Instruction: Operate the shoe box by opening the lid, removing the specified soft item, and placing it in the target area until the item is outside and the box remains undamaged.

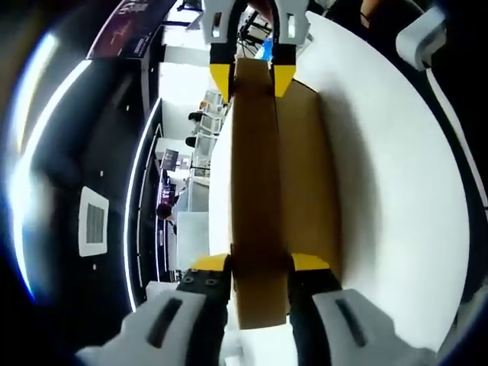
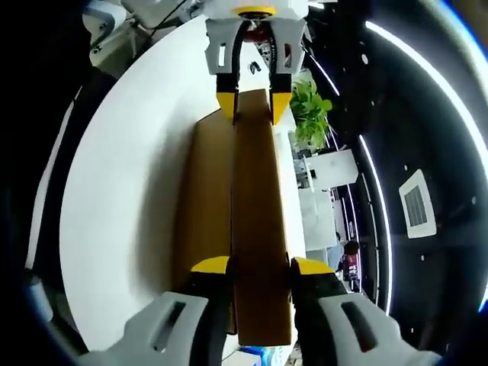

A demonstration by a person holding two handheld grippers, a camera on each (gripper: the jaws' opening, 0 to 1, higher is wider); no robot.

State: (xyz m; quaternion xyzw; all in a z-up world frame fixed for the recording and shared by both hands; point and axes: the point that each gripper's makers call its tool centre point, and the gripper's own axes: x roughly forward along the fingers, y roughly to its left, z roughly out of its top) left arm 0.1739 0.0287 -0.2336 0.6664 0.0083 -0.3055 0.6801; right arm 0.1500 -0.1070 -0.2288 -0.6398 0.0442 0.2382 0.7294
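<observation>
A: Where's the brown cardboard shoe box lid [image 1: 259, 198]?

B: Centre frame, above the round white table [image 1: 396, 191]. The left gripper [image 1: 259, 267] clamps one end at the bottom; the right gripper [image 1: 250, 80] pinches the far end, top.

A: Risk?

B: Uneven lifting could twist and crease the lid, or let it slip from the yellow-tipped jaws.

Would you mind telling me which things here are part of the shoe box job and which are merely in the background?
Part of the job:
- cardboard shoe box lid, gripped at opposite ends
- left tool
- right tool
- white table

Background:
- potted plant
- ceiling vent
</observation>
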